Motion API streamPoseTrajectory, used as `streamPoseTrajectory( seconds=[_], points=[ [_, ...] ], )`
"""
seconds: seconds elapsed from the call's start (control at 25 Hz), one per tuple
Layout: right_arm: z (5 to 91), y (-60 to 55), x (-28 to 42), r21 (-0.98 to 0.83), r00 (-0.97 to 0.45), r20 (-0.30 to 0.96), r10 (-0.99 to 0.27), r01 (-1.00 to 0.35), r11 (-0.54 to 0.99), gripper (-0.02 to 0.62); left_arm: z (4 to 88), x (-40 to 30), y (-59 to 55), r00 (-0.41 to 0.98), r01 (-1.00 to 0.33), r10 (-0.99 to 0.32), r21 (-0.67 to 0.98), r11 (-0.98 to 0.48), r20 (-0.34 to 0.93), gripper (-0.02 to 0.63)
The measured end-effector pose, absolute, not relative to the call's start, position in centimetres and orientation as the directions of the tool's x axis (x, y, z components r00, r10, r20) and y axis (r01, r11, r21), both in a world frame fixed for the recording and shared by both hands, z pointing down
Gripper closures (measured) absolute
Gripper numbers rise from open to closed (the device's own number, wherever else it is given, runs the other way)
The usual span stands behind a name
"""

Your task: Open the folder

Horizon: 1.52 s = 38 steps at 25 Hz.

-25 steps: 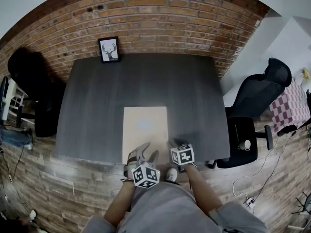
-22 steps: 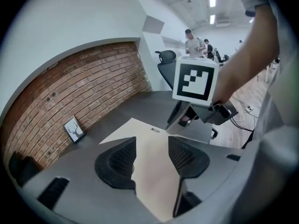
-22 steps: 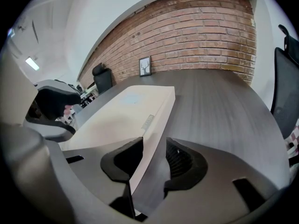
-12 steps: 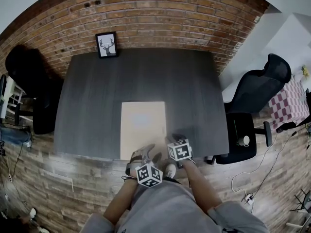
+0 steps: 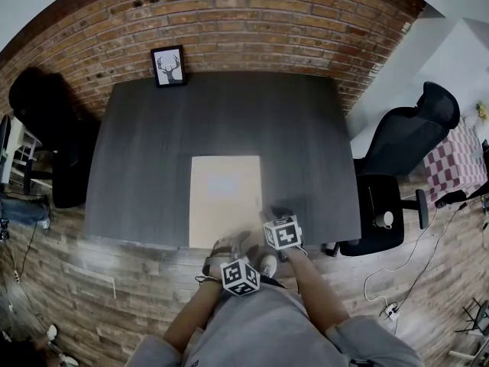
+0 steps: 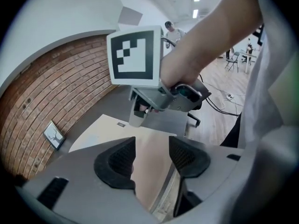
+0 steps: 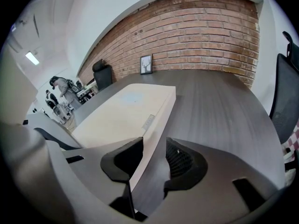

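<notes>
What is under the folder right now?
The folder lies flat on the dark table; nothing else shows beneath. It is closed, so its contents and the tabletop below are covered.

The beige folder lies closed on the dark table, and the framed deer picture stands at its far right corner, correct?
No: the head view shows the framed deer picture at the table's far left corner. The beige folder does lie closed on the dark table.

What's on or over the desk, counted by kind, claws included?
folder: 1
picture frame: 1
claws: 2 (left claw, right claw)
Total: 4
</notes>
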State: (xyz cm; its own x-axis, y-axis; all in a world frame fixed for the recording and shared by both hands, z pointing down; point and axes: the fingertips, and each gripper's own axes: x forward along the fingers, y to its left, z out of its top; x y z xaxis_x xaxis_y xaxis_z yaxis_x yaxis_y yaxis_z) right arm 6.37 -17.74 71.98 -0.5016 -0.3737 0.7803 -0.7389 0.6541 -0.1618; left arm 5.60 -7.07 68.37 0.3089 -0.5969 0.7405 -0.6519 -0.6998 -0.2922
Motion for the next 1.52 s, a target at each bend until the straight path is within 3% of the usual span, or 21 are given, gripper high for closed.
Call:
streamPoseTrajectory(
  seconds=[0.68, 1.52],
  points=[
    [71.7, -17.8, 6.2, -0.169, -0.504, 0.782, -0.368, -0.738, 0.653, 0.469, 69.8, 7.1, -6.1, 0.316, -0.608, -0.541, -0.272, -0.746, 0.779, 0.387],
    [71.8, -17.9, 6.3, -0.163, -0.506, 0.778, -0.371, -0.734, 0.66, 0.469, 69.5, 7.6, -6.7, 0.3, -0.589, -0.588, -0.338, -0.734, 0.751, 0.415]
  ],
)
